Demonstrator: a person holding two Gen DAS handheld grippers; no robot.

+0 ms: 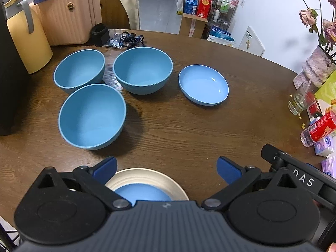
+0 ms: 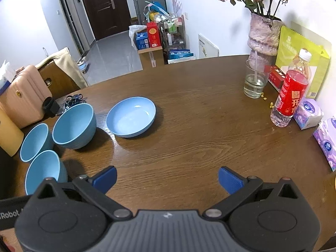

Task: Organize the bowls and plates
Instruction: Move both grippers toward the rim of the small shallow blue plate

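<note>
Three deep matte blue bowls cluster at the table's left; one shallow glossy blue dish sits apart to their right. A cream plate carrying something blue lies beneath the left gripper. Both grippers — left and right — hover, jaws spread, empty.

The left gripper's body hides most of the pale plate and the blue dish on it, so can't tell what that dish really is. Left of that plate, a black box is cut off by the edge. The nearest bowl is partly behind the right gripper's body.
</note>
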